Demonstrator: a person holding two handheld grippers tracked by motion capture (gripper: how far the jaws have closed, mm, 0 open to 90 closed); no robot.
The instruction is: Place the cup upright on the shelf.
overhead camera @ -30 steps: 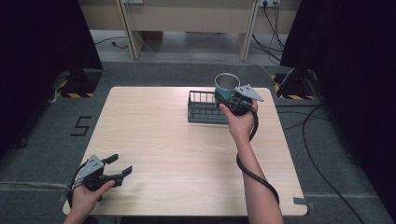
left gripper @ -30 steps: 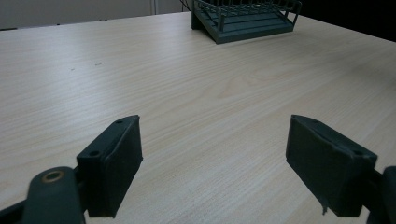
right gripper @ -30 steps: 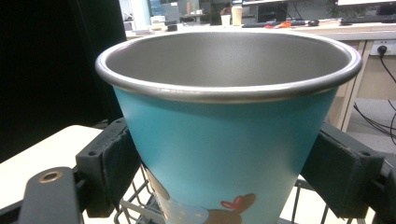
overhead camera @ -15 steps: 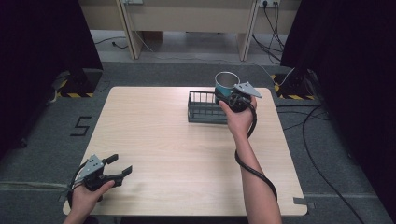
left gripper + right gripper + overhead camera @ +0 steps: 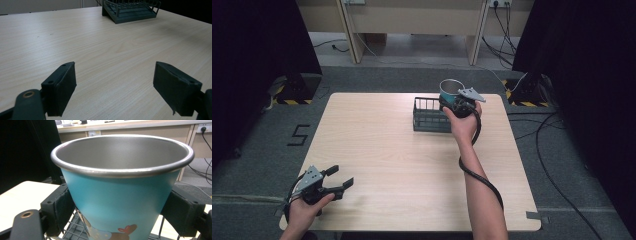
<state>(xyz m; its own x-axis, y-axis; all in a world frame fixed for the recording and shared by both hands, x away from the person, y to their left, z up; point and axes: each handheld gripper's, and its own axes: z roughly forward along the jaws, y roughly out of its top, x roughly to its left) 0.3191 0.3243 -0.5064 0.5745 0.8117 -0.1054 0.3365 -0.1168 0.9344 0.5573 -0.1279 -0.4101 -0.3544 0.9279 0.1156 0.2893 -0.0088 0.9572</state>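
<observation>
In the high view, the right gripper [image 5: 454, 101] holds a turquoise metal cup with a bare steel rim [image 5: 449, 90] upright above the right end of a dark wire dish rack [image 5: 428, 116] that stands at the far right of the pale wooden table [image 5: 412, 170]; the left gripper [image 5: 337, 181] rests at the near left corner, well apart from both. In the left gripper view its jaws stand wide apart over bare tabletop, the rack far ahead. In the right gripper view the jaws are clamped on either side of the cup's wall, rack wires below. The step in hand looks like setting the cup into the rack; next it would need lowering straight down, then letting go.
</observation>
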